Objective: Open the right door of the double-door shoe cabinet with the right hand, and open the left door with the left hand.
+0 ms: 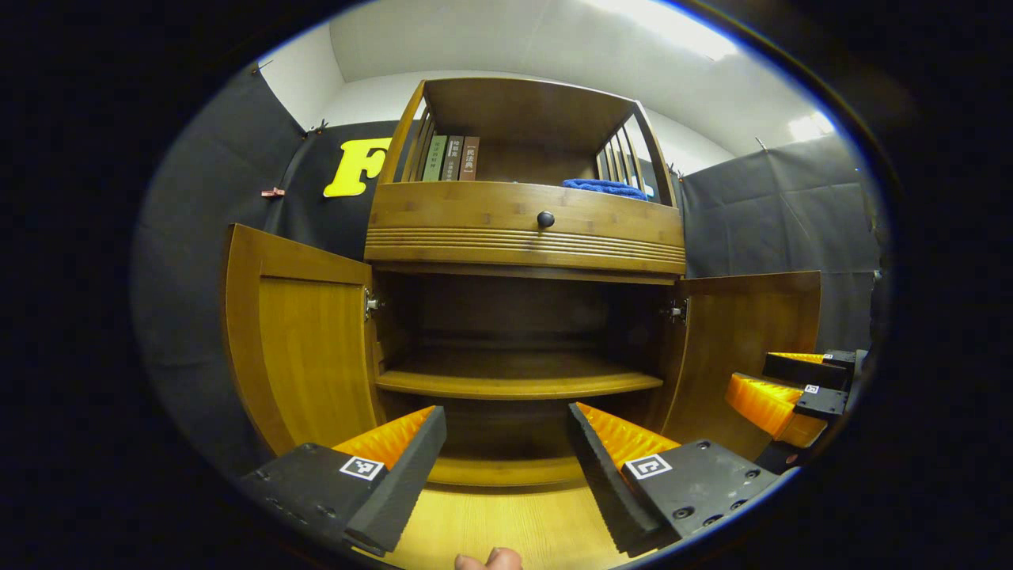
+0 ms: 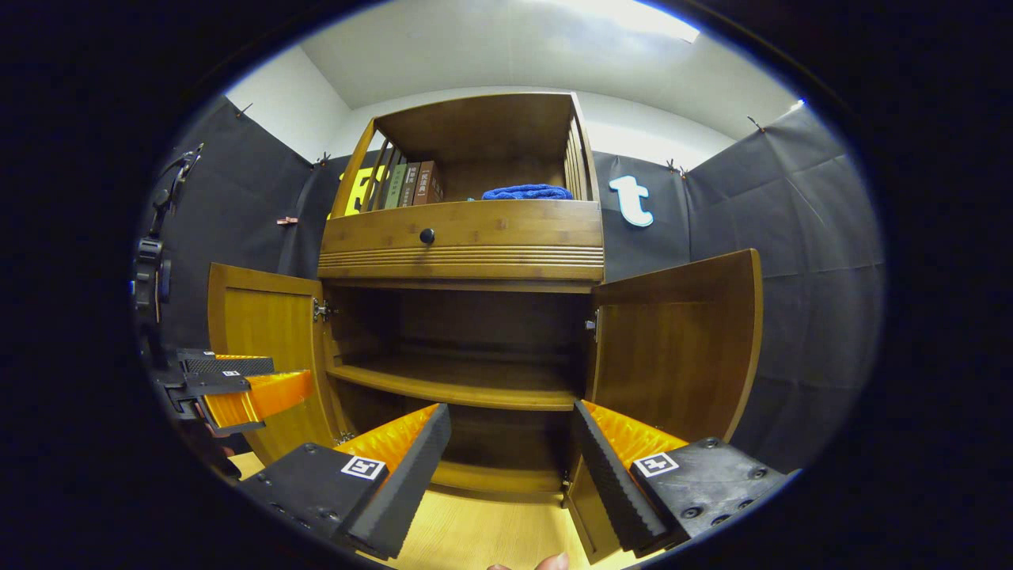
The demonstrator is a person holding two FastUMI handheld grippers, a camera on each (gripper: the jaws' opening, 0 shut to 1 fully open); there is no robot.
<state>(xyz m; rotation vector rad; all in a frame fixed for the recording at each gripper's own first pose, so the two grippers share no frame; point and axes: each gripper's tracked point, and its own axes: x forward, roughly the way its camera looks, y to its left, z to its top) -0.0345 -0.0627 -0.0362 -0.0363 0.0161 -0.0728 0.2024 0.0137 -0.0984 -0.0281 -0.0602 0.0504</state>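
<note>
The wooden shoe cabinet (image 1: 522, 237) faces me with both lower doors swung wide. Its left door (image 1: 297, 348) and right door (image 1: 744, 348) stand out to the sides, baring an inner shelf (image 1: 518, 384) with nothing on it. My left gripper (image 1: 506, 463) is open in front of the cabinet's mouth, holding nothing. In the right gripper view the left door (image 2: 265, 348) and right door (image 2: 681, 348) also stand open, and my right gripper (image 2: 510, 467) is open and holds nothing. Each gripper appears at the edge of the other's view: the right gripper (image 1: 791, 392) and the left gripper (image 2: 237, 388).
A drawer with a black knob (image 1: 545, 219) sits above the doors. The top shelf holds books (image 1: 451, 158) and a folded blue cloth (image 1: 605, 188). Light wooden floor (image 1: 491, 522) lies below the grippers. Black cloth walls surround the cabinet.
</note>
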